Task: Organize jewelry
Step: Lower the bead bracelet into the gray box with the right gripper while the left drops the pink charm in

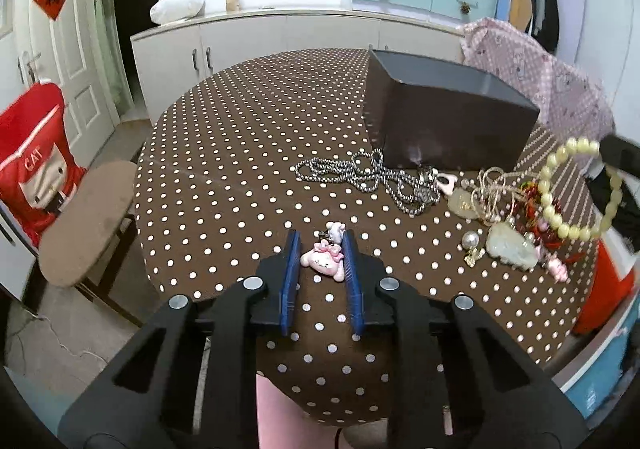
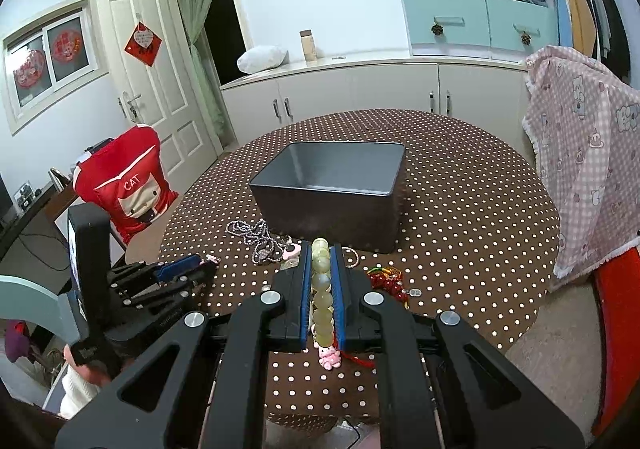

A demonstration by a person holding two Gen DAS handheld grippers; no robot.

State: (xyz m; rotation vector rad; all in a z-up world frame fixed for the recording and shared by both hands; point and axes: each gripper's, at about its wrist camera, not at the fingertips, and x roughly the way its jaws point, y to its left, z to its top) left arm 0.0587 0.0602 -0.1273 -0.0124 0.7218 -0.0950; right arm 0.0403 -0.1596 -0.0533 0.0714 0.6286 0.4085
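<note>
Between the jaws of the right gripper (image 2: 322, 285) a pale bead bracelet (image 2: 322, 289) is clamped, its beads running in a line along the blue pads toward the dark open box (image 2: 328, 185). Seen from the left wrist view, the loop hangs clear of the tabletop (image 1: 240, 153), its long axis tilted from upper left down to lower right. The risk here is a snag: a red cord and a small pink charm dangle under the jaws in the right wrist view (they may belong to the bracelet or to the pile, I cannot tell), so a lift toward the box could drag the tangle of jewelry (image 1: 508, 221) along.

The left gripper (image 1: 320, 249) has its jaws narrowly apart around a pink cat charm (image 1: 325, 264) lying near the tabletop's edge; the pads look close to touching it, but I cannot tell whether they press. The charm lies slanted, head toward the left pad, its chain end pointing away toward the box. A loose pinch could let it slip off the edge.

The 1 silver chain (image 1: 368, 179) lies untouched beside the box.
</note>
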